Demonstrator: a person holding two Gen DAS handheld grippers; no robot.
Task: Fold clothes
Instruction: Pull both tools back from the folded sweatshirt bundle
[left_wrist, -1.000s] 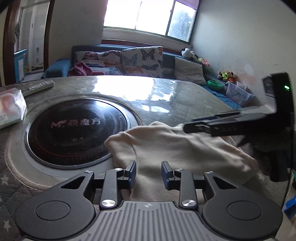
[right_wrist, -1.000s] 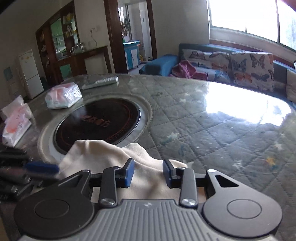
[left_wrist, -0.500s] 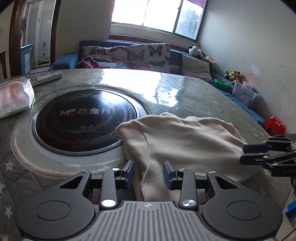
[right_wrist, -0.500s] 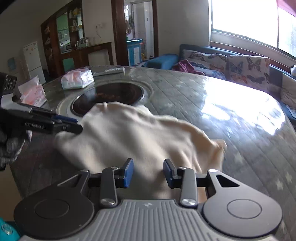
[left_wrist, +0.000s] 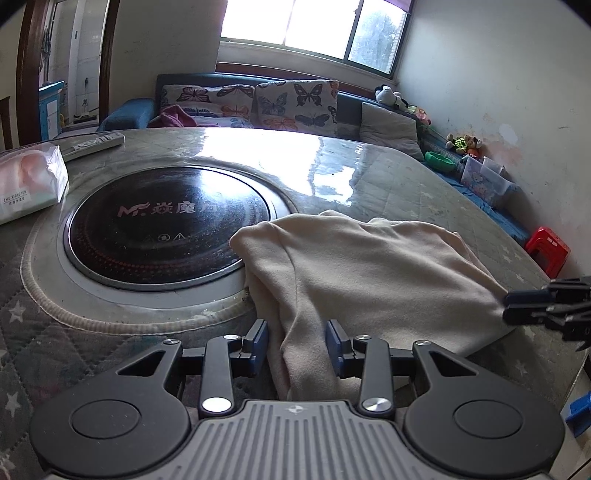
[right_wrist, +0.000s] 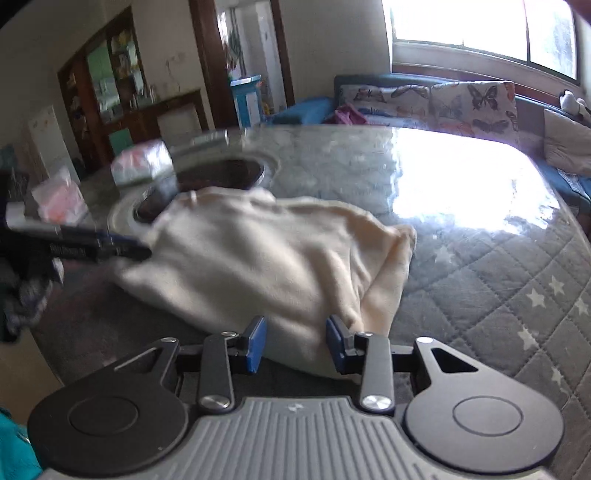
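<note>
Two views, one garment, itemised.

Left wrist view:
- Cream garment (left_wrist: 369, 273): lies rumpled on the quilted table (left_wrist: 388, 177), from centre out to 3 o'clock; its 10 o'clock corner overlaps the rim of the round black hotplate (left_wrist: 166, 225).
- Left gripper (left_wrist: 297, 345): at 6 o'clock, jaws apart, a fold of the near hem rising between them; not closed on it.
- Right gripper (left_wrist: 532, 306): enters at 3 o'clock, tips at the cloth's far-right edge; whether apart or together, cannot tell from here.
- Tissue pack (left_wrist: 29, 181) and remote control (left_wrist: 92, 142): at 9–10 o'clock, well apart from the cloth.

Right wrist view (blurred):
- Garment (right_wrist: 258, 258): centre frame, heaped, doubled edge at 3 o'clock.
- Right gripper (right_wrist: 295, 339): jaws apart at 6 o'clock, cloth edge between them, not pinched.
- Left gripper (right_wrist: 122, 251): at 9 o'clock, touching the cloth's left edge.

Handling judgement:
- Soft, light, fleecy, limp; likely to sag and drag on the glossy top.
- Best taken at the two near hem corners, pinching all layers.
</note>
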